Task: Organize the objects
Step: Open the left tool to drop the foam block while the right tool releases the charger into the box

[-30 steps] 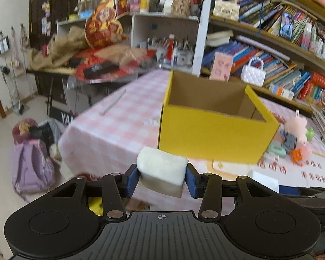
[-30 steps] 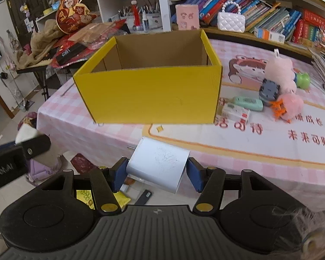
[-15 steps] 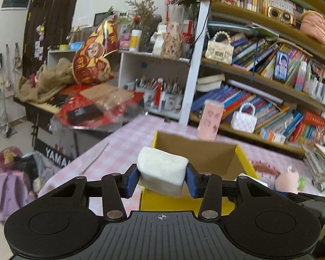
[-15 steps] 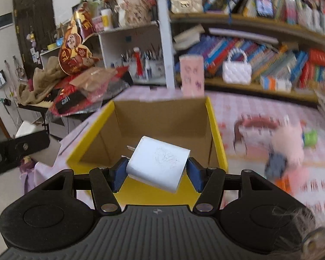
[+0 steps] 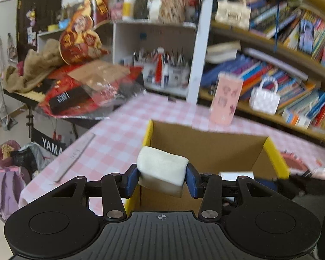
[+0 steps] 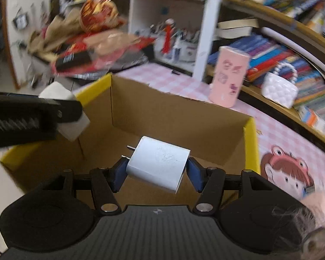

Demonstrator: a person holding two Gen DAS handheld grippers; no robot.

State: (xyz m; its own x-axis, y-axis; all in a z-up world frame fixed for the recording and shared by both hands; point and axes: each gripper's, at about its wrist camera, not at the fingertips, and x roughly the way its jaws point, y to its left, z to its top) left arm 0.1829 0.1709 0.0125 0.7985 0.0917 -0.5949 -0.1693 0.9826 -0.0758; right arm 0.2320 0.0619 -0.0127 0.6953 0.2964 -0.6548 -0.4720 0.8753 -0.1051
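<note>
Pinching a soft white foam block point(image 5: 161, 171) in the left gripper point(image 5: 162, 181); right gripper point(image 6: 157, 173) clamps a rigid, smooth charger plug point(image 6: 158, 165) by its flat sides, both over the yellow cardboard box point(image 6: 251, 138).

- Cardboard box point(image 6: 177, 117): yellow outside, plain brown inside.
- Tablecloth point(image 5: 119, 134): pink-and-white check.
- Soft block point(image 5: 162, 169): off-white, clamped between blue pads point(image 5: 131, 178).
- Charger plug point(image 6: 159, 162): white, with faint grey scuffs.
- Tall carton point(image 6: 228, 75): pale pink with small printed figures.
- Small handbag point(image 5: 264, 97): white, quilted.
</note>
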